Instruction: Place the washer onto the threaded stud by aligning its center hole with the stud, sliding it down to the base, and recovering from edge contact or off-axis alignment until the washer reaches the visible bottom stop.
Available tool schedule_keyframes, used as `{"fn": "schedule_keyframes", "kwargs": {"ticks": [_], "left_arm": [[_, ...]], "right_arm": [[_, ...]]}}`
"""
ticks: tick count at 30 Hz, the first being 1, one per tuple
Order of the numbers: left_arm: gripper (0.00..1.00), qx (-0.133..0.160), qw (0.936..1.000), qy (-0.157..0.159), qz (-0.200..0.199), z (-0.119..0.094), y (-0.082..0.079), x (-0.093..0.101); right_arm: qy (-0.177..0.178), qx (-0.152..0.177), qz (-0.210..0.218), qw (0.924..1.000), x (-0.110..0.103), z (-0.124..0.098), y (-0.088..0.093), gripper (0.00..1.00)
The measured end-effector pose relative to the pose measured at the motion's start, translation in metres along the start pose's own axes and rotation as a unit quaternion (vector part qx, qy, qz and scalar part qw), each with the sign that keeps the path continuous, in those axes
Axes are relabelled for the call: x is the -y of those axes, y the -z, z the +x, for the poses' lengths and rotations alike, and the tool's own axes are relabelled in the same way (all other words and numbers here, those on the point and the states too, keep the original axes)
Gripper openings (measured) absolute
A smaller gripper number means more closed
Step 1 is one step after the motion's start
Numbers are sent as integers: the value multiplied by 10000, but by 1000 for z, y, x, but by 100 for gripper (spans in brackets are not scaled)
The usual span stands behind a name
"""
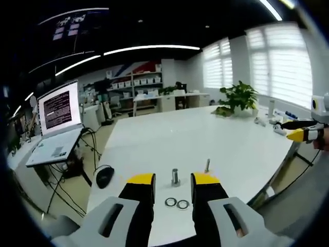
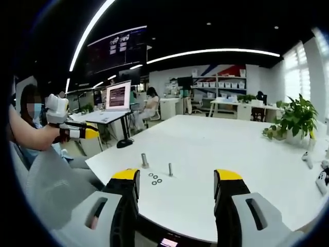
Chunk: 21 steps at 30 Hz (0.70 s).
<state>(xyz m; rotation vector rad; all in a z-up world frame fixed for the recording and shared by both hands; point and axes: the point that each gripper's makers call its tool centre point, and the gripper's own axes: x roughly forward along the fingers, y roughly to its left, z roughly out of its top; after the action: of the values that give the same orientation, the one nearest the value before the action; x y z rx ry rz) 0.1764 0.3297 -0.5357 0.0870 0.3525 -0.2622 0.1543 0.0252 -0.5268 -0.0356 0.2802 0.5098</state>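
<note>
On the white table (image 1: 169,139) a thick threaded stud (image 1: 175,176) stands upright, with a thinner stud (image 1: 207,165) to its right. Two flat washers (image 1: 176,204) lie side by side just in front of the thick stud. My left gripper (image 1: 174,179) hovers open above the table's near edge, its yellow-tipped jaws framing the stud and washers, holding nothing. In the right gripper view, the right gripper (image 2: 176,175) is wide open and empty. The studs (image 2: 145,160) and washers (image 2: 155,179) lie ahead, towards its left jaw. Each gripper appears in the other's view: right gripper (image 1: 294,129), left gripper (image 2: 85,128).
A laptop (image 1: 56,110) sits on a stand left of the table, with cables below and a black mouse (image 1: 104,176) near the table corner. A potted plant (image 1: 239,98) and small white items (image 2: 308,159) occupy the far side. A person's arm (image 2: 36,136) holds the left gripper.
</note>
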Motion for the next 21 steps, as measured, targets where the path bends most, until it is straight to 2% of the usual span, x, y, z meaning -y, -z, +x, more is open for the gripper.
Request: {"fn": "schedule_keyframes", "kwargs": {"ticks": [2, 6, 9, 11, 13, 14, 15, 16, 17, 18, 21], "left_arm": [[26, -88, 9999, 34, 63, 2, 3, 2], [25, 23, 9998, 144, 93, 0, -3, 8], [25, 42, 9999, 64, 134, 0, -4, 4], [25, 63, 10000, 35, 26, 0, -5, 0], [25, 22, 9998, 16, -196, 2, -3, -5], [26, -101, 9985, 131, -527, 7, 4, -6], [27, -175, 9975, 163, -672, 9, 7, -7], [26, -246, 9949, 181, -965, 13, 12, -9], [27, -141, 9917, 188, -1263, 17, 12, -12], [27, -220, 9889, 169, -1459, 18, 15, -13], [27, -293, 9863, 128, -1618, 26, 22, -19]], "right_arm": [[17, 10, 2, 10000, 1, 0, 0, 61], [64, 57, 1, 10000, 3, -1, -2, 60], [76, 59, -11, 10000, 4, -1, -3, 60], [82, 65, 39, 9999, 5, -1, -3, 60], [94, 51, 45, 9999, 5, -1, -3, 60], [97, 55, 54, 9999, 5, -1, -3, 60], [105, 62, 68, 9999, 6, -1, -3, 60], [123, 72, 78, 9999, 6, -2, -3, 60], [119, 64, 80, 9999, 6, -2, -3, 60], [120, 37, 96, 9999, 7, -2, -1, 60], [159, 55, 116, 9998, 10, -2, -2, 60]]}}
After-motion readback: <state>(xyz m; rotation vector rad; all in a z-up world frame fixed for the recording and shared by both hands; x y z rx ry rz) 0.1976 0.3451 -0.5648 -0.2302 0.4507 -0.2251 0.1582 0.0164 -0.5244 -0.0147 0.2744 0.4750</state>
